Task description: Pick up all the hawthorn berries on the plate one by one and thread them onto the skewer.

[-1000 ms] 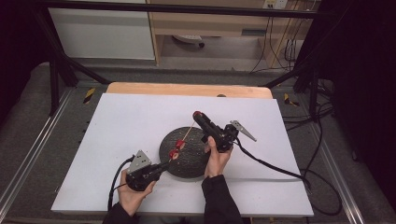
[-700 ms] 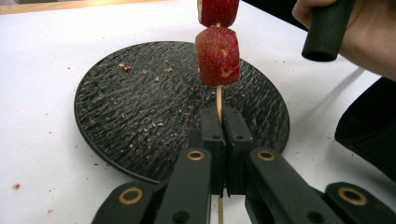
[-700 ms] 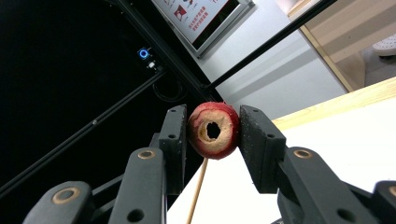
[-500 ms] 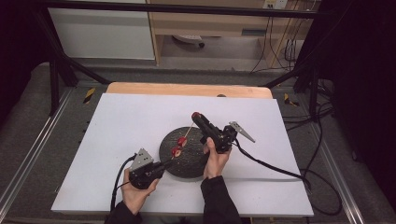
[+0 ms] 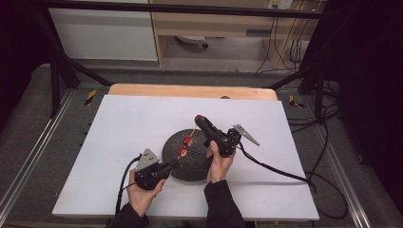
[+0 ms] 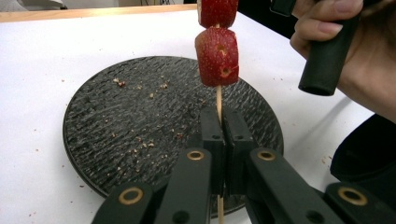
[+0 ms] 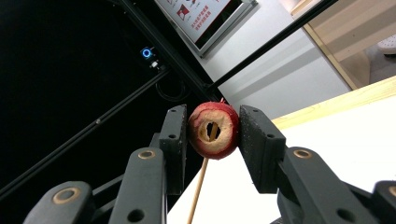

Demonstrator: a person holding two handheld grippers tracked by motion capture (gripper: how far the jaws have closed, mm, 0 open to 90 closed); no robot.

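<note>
As before — skewer (image 6: 218, 100) between tools

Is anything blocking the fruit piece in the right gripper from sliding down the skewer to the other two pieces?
Nothing visible. The right gripper clamps a fruit piece with the skewer already through its hole. Bare stick runs down to the two pieces; the left gripper pinches the stick below them, over the plate.

Left hand (image 5: 142, 194): low at the desk's near edge, forearm in from the bottom.
Left gripper (image 6: 223, 133): aimed up and right toward the desk's middle, jaws pinched tight together.
Right hand (image 5: 219, 164): just right of the left one, fingers wrapped round the handle.
Right gripper (image 7: 212, 130): raised, pointing toward the desk's far edge, jaws clamped.
</note>
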